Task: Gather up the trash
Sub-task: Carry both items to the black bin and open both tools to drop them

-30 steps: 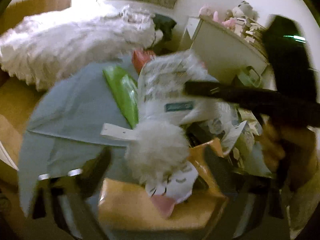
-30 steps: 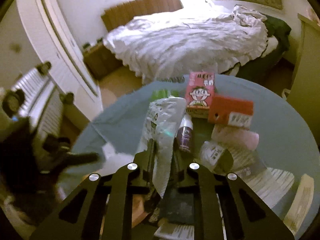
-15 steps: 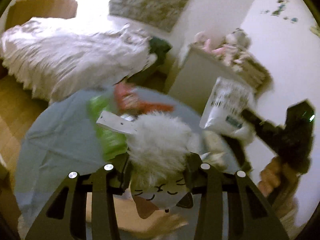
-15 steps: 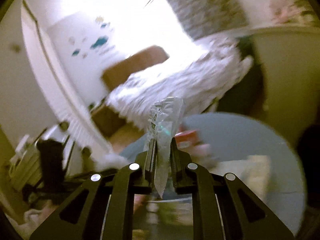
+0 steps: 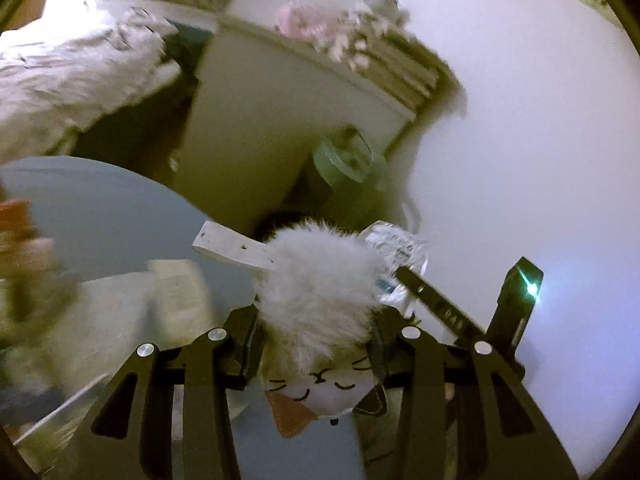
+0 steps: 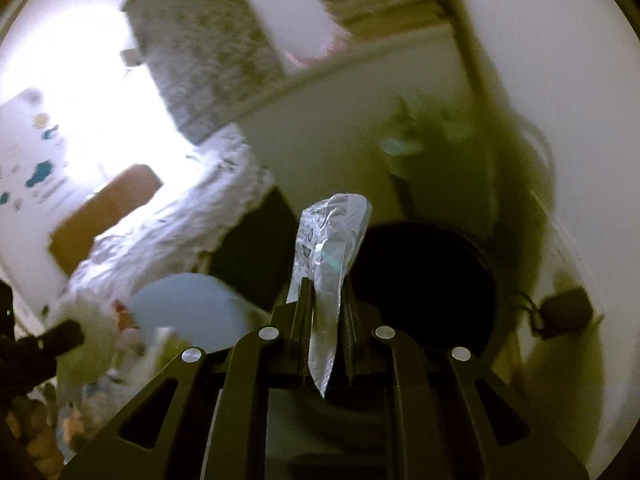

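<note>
My left gripper (image 5: 316,332) is shut on a fluffy white cat-face item (image 5: 316,296) with a white tag (image 5: 232,246) sticking out to the left. It hangs past the edge of the round blue table (image 5: 100,216). My right gripper (image 6: 324,304) is shut on a crinkled silver plastic wrapper (image 6: 326,248), held upright over the dark round opening of a black bin (image 6: 424,280). In the left wrist view the right gripper (image 5: 424,292) and its wrapper (image 5: 394,246) show at the right, next to the fluffy item.
A white cabinet (image 5: 256,120) with soft toys (image 5: 344,32) on top stands behind the bin. A bed (image 5: 72,80) lies at the left. Blurred trash (image 5: 168,292) lies on the table. A green object (image 5: 344,156) sits by the wall. A black plug (image 6: 564,312) hangs at the right.
Both grippers swung right, away from the table. The right gripper carried the wrapper over the bin. The left gripper lifted the fluffy item off the table and followed.
</note>
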Demonstrator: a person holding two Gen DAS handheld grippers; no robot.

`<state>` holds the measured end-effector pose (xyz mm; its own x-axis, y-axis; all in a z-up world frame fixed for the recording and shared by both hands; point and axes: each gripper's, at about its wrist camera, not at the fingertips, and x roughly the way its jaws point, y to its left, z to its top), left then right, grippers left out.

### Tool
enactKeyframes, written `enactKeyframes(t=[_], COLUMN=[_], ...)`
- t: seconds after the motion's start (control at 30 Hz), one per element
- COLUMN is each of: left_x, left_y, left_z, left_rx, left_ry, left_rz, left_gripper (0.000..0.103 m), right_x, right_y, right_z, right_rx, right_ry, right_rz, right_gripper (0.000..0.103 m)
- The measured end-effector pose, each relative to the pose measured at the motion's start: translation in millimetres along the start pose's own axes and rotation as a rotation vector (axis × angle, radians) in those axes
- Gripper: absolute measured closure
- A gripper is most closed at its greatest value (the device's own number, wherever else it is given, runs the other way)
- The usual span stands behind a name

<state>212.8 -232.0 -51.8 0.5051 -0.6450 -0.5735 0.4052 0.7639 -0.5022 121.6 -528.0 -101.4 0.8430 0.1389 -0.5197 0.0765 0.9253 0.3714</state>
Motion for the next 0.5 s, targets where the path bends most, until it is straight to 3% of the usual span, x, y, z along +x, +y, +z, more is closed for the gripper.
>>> enactKeyframes(t=[0.17, 0.33, 0.4, 0.47, 0.5], left_x=[76.1, 119.0, 128.2, 130.3, 130.1], left_y=[-16.3, -21.4, -24.2, -26.9, -28.0], left_z=[8.9, 14.1, 13.4, 9.9, 7.3], left_rx=[0.01, 0.009, 0.012, 0.019, 0.024], left_ry=[0.101, 0.168, 0.2, 0.21, 0.203], left_rz=[-0.014, 0.012, 0.032, 0.07, 0.08], left_gripper=[0.061, 0.058, 0.049, 0.024, 0.019], right_x=[18.7, 34.1, 35.5, 36.8, 36.0], right_y=[-24.4, -33.1, -34.5, -37.4, -37.7], right_z=[-12.7, -12.0, -10.2, -10.1, -9.6], right_rx=[0.023, 0.051, 0.059, 0.078, 0.088], right_ry=[0.073, 0.107, 0.115, 0.12, 0.12], right_rz=[-0.042, -0.073, -0.083, -0.09, -0.089], right_gripper=[0.089, 0.089, 0.088, 0.088, 0.086])
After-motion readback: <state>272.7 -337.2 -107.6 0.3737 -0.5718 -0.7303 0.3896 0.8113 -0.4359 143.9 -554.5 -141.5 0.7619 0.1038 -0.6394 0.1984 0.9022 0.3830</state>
